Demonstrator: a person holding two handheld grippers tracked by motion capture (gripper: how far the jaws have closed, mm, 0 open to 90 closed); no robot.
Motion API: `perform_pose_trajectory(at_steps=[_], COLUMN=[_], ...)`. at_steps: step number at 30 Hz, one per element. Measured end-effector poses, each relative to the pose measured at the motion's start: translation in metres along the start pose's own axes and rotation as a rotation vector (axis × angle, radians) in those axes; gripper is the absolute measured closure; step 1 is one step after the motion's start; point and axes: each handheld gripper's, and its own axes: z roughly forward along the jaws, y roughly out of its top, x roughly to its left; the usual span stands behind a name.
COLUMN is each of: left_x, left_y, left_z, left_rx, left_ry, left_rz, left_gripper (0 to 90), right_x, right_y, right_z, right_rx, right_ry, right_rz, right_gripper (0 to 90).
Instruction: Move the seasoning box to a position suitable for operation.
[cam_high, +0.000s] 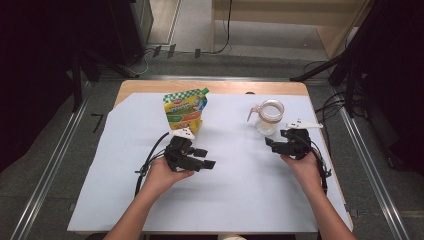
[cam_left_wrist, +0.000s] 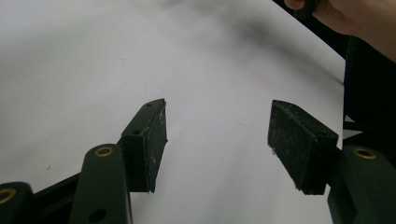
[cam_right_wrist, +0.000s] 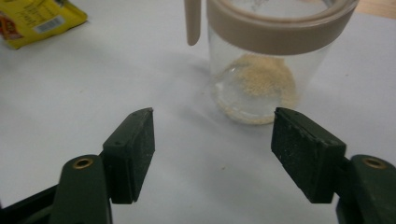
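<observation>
The right tool (cam_right_wrist: 212, 151) is spread and empty, aimed at the clear jar (cam_right_wrist: 261, 65) standing on the counter (cam_high: 240, 170) just ahead, holding beige granules. The left tool (cam_left_wrist: 217, 140) is spread over bare counter; the yellow pouch (cam_high: 185, 111) stands beyond it.

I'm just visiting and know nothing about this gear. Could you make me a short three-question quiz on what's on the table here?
1. True or false: the right gripper is clamped on the jar.
2. What lies in the bottom of the jar: A) water, B) pale grains, C) nothing?
3. Which thing stands just beyond the left gripper?

Key
1. False: its jaws stand open, short of the jar.
2. B.
3. The pouch, upright on the white sheet.
</observation>
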Motion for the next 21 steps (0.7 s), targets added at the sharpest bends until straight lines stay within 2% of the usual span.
perform_pose_trajectory(at_steps=[3, 4, 5, 6, 7, 8, 10, 13, 14, 16, 18, 20, 21], left_x=[0.0, 0.0, 0.001, 0.001, 0.001, 0.002, 0.002, 0.002, 0.003, 0.003, 0.004, 0.004, 0.004], left_y=[0.0, 0.0, 0.0, 0.0, 0.0, -0.001, -0.001, -0.001, -0.001, -0.001, -0.001, -0.001, -0.001], left_z=[0.001, 0.001, 0.001, 0.001, 0.001, 0.001, 0.001, 0.001, 0.001, 0.001, 0.0, -0.001, -0.001], left_rx=[0.013, 0.013, 0.009, 0.01, 0.01, 0.017, 0.019, 0.015, 0.016, 0.016, 0.016, 0.017, 0.017], left_ry=[0.006, 0.007, 0.001, 0.002, 0.002, 0.002, 0.002, 0.003, 0.005, 0.007, 0.007, 0.011, 0.011], left_rz=[0.012, 0.006, 0.002, 0.003, 0.003, 0.009, 0.008, 0.003, 0.004, 0.004, 0.004, 0.01, 0.01], left_gripper=[38.2, 38.2, 38.2, 38.2, 38.2, 38.2, 38.1, 38.1, 38.1, 38.1, 38.1, 38.1, 38.1], right_x=[-0.002, -0.003, -0.003, -0.001, -0.001, 0.0, 0.0, -0.002, -0.003, -0.004, -0.006, -0.007, -0.007], right_y=[0.001, 0.003, 0.003, 0.005, 0.005, 0.007, 0.008, 0.01, 0.011, 0.011, 0.012, 0.014, 0.014], right_z=[0.003, 0.009, 0.009, 0.015, 0.015, 0.019, 0.021, 0.025, 0.029, 0.031, 0.037, 0.047, 0.047], right_rx=[-0.008, 0.001, 0.001, 0.007, 0.007, 0.008, 0.008, -0.026, -0.054, -0.064, -0.061, -0.054, -0.054], right_ry=[-0.009, -0.011, -0.011, -0.031, -0.031, -0.062, -0.07, -0.071, -0.068, -0.071, -0.088, -0.135, -0.135], right_rz=[0.02, 0.05, 0.05, 0.065, 0.065, 0.066, 0.066, 0.08, 0.085, 0.091, 0.109, 0.111, 0.111], right_gripper=[22.9, 15.8, 15.8, 14.3, 14.3, 14.3, 14.2, 14.0, 13.6, 13.6, 13.2, 13.2, 13.2])
